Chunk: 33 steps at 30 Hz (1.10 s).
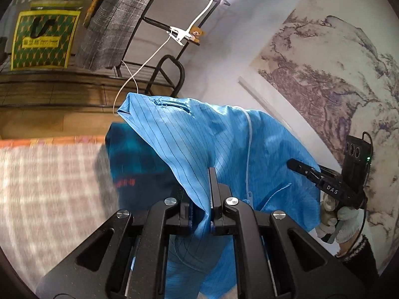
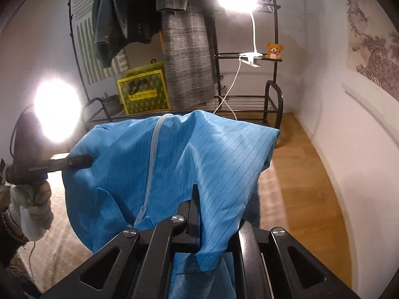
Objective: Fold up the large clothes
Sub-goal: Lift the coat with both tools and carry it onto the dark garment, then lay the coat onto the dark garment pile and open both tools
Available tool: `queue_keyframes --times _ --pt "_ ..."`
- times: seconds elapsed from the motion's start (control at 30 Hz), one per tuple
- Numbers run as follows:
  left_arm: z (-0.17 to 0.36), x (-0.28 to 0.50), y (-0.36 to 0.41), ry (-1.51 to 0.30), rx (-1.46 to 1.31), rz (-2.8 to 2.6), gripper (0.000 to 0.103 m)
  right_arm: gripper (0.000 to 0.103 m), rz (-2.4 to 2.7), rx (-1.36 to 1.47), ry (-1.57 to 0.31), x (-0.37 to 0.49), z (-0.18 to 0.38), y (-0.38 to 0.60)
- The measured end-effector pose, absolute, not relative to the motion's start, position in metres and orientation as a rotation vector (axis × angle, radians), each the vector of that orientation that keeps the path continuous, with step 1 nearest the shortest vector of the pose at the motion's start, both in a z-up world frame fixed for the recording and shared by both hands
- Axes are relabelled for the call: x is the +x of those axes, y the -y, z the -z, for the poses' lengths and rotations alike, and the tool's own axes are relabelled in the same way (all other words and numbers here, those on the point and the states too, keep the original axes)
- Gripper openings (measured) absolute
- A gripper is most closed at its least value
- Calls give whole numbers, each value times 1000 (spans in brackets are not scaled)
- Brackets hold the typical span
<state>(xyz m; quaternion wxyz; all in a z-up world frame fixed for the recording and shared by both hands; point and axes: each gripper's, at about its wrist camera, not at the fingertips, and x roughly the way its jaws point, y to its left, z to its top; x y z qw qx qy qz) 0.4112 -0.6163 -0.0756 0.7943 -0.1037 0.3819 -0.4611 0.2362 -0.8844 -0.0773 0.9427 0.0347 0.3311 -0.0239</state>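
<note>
A large light-blue garment [image 1: 194, 134] with thin dark stripes and a white zipper [image 2: 153, 154] hangs spread between the two grippers, lifted off the checked blanket [image 1: 49, 174]. My left gripper [image 1: 208, 182] is shut on a fold of its edge. In the right wrist view it shows at the left as the left gripper [image 2: 84, 160], held by a gloved hand [image 2: 32, 199]. My right gripper [image 2: 202, 194] is shut on another fold, and cloth drapes over one finger. From the left wrist it shows as the right gripper [image 1: 296, 165], its tips buried in the cloth.
A black clothes rack [image 2: 274, 94] holds hung garments [image 2: 184, 57], a yellow-green box [image 2: 144, 92], a clip lamp [image 2: 250, 58] and a small teddy bear [image 2: 274, 51]. A dark blue cloth [image 1: 134, 154] lies under the garment. Wooden floor [image 2: 299, 174] runs along the white wall with a painted scroll [image 1: 336, 87].
</note>
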Motion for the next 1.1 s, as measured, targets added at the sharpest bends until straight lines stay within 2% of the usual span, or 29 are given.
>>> queue_keyframes --times 0.37,0.4,0.43,0.47,0.5,0.53,0.57,0.8,0.97,1.1 --pt "136 462 647 -851 -146 843 7 3 -6 137 -661 309 135 929" --pt "143 467 647 -867 -139 826 9 6 1 141 -673 314 142 932" --pt "148 471 648 -882 -133 809 11 15 22 141 -691 317 148 936" --pt "152 475 647 -895 -128 785 18 22 68 127 -711 320 154 939" --pt "156 479 645 -904 -125 755 28 34 121 110 -723 320 159 942" --pt "157 482 642 -903 -129 733 32 40 158 104 -732 320 163 947" --pt "158 483 639 -894 -130 719 38 41 181 108 -739 319 165 950" --pt "159 480 637 -850 -67 657 39 42 254 107 -780 313 175 960" --pt "185 483 646 -892 26 594 39 42 285 75 -861 321 202 959" --pt "187 480 637 -895 -4 581 39 42 308 97 -848 311 204 965"
